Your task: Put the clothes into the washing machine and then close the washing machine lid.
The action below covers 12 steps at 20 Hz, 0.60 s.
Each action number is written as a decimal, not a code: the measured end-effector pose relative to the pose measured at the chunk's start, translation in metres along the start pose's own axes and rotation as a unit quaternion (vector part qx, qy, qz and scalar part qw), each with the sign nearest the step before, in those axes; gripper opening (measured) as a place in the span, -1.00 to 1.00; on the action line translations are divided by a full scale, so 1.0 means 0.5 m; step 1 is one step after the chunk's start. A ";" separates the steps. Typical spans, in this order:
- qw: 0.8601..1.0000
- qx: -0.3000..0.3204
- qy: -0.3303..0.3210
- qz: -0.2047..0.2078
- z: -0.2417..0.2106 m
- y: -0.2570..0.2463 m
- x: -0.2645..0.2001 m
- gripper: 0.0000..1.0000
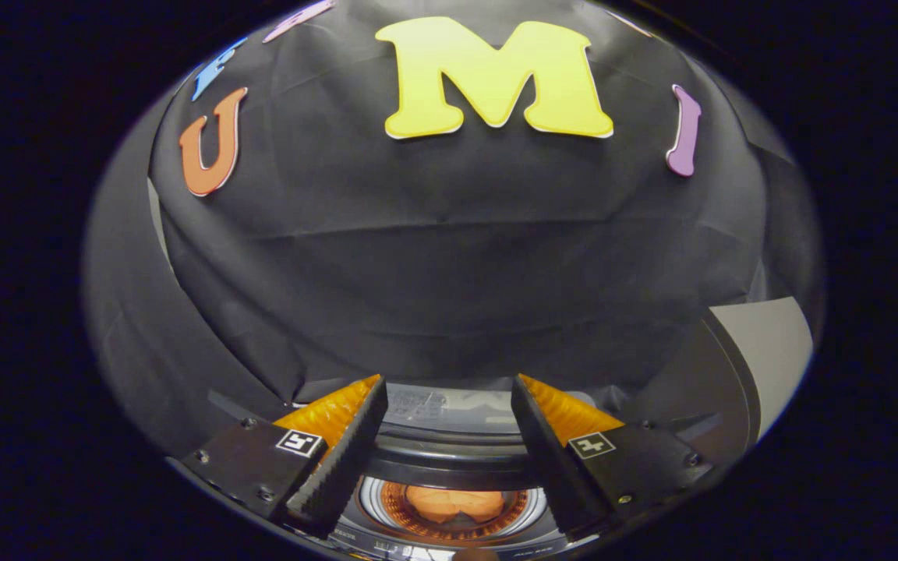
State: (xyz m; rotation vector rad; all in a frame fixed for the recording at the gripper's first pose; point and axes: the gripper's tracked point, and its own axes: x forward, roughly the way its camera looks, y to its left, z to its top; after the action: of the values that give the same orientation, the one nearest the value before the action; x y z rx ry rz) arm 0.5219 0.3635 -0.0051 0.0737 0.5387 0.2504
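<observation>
One claw released, holding nothing | orange clothes in washer drum below between fingers | lid raised, right

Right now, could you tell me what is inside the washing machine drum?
An orange garment lies in the drum, seen between the open gripper fingers. Whatever lies beneath it is covered.

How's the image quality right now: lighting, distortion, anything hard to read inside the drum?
Gripper view: strong fisheye bending; the booth wall is dim; the washing machine drum glows brightly around the orange clothes, washing out detail; the open gripper is sharp, fingers apart above it.
</observation>
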 end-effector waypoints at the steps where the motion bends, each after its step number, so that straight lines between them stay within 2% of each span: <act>1: 1.000 0.000 -0.002 0.000 -0.004 0.002 -0.004 0.99; 8: 1.000 -0.014 -0.005 0.002 -0.057 0.004 -0.029 0.99; 12: 0.999 -0.019 0.050 -0.002 -0.181 -0.015 -0.035 0.99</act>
State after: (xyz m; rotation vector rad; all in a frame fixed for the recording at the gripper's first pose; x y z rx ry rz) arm 0.4621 0.3522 -0.0749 0.0223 0.6341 0.2616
